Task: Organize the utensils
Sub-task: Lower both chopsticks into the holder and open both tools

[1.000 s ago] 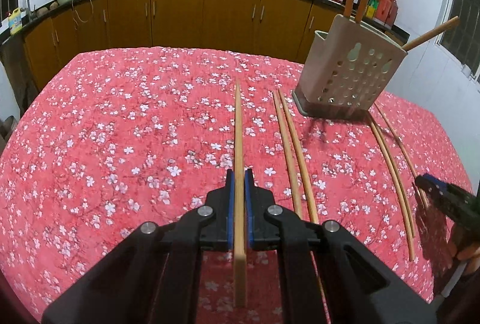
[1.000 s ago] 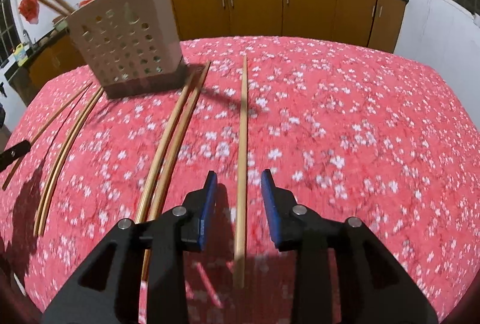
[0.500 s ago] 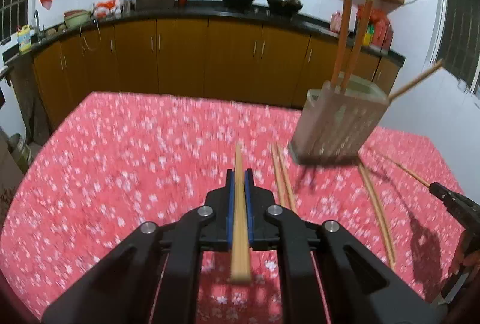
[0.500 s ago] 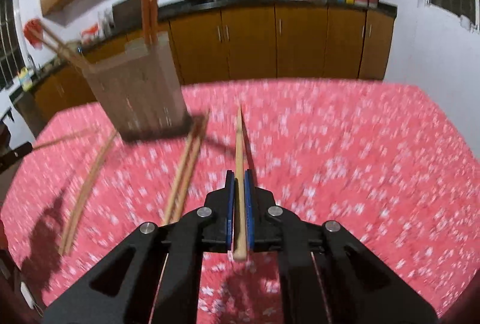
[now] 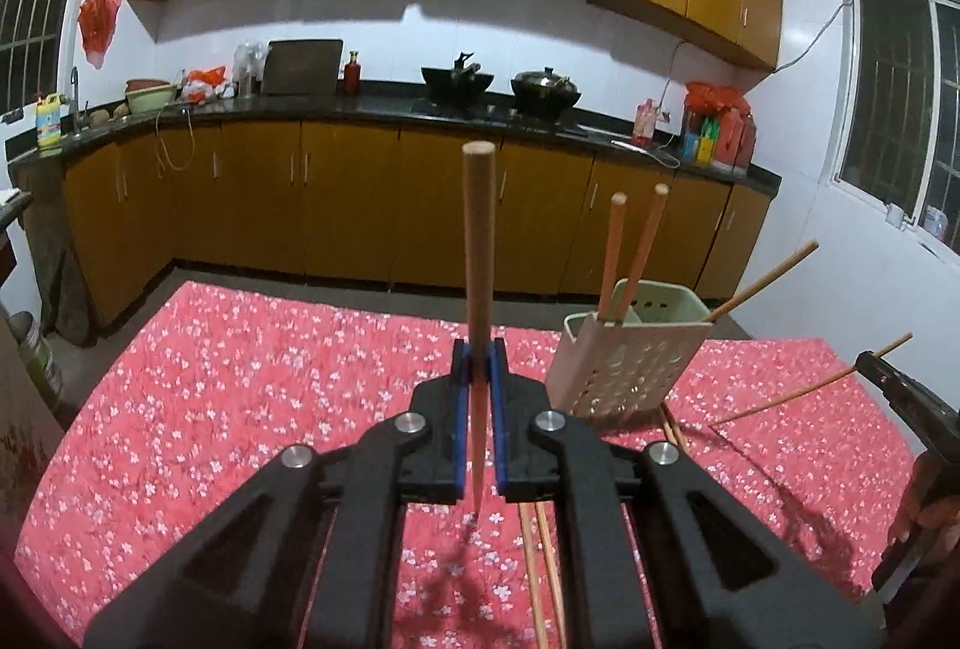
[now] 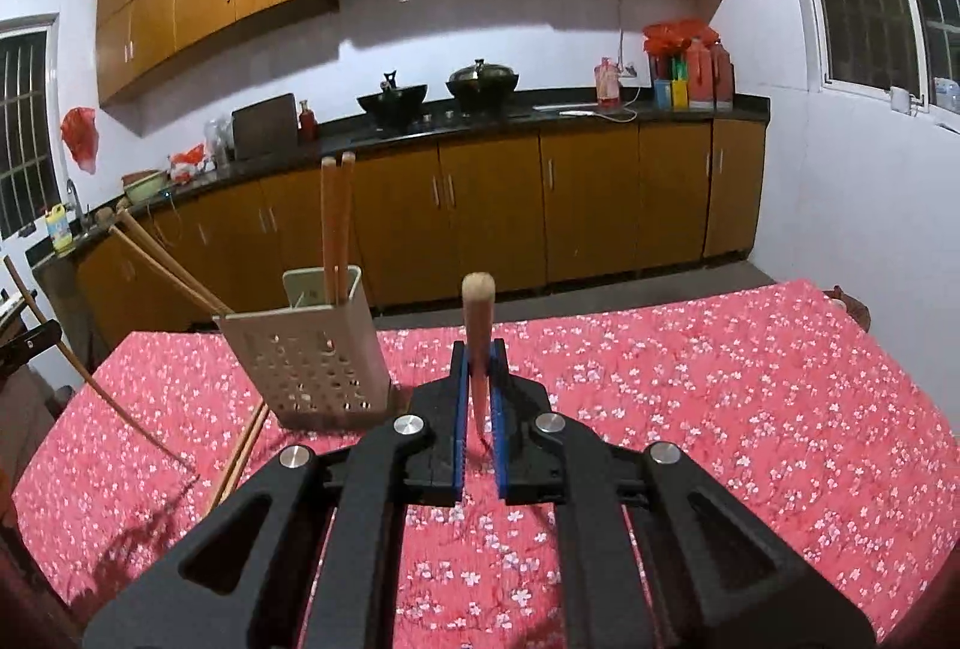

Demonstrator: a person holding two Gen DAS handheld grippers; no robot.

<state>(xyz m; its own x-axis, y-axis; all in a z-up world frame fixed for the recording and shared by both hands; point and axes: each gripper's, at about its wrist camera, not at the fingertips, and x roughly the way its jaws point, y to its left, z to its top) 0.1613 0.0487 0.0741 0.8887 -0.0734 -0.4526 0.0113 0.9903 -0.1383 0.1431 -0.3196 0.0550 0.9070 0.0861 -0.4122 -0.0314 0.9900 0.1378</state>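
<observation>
Kitchen, dim light, brown cabinets behind; bench (image 5: 198, 397) covered in a red floral cloth.

Left tool (image 5: 479, 397): clenched on a chopstick (image 5: 478, 253), clamped near its thin end, thick end sticking up and forward. A second ago that stick lay flat on the cloth in the same clamp; now it's clear of the surface.

Right tool (image 6: 478, 397): clenched on its own chopstick (image 6: 477, 313). A second ago the pads stood apart either side of the stick on the cloth; they closed on it within that second and it's now lifted too.

So both picks look done. Judgement: next is carry and drop into the holder (image 5: 630, 355).

Holder is a pale perforated caddy standing on the cloth, ahead-right of the left tool and ahead-left of the right one. Two chopsticks (image 6: 336, 223) stand upright in it, others lean out over the rim. More loose sticks (image 5: 543, 559) lie on the cloth near its base, so the task is partly done.

Pose: both tools raised above the bench, pointing forward and slightly down, views now taking in the upper cabinets. Right tool shows at the left view's right edge, fingers of the person's hand (image 5: 918, 505) under it.
</observation>
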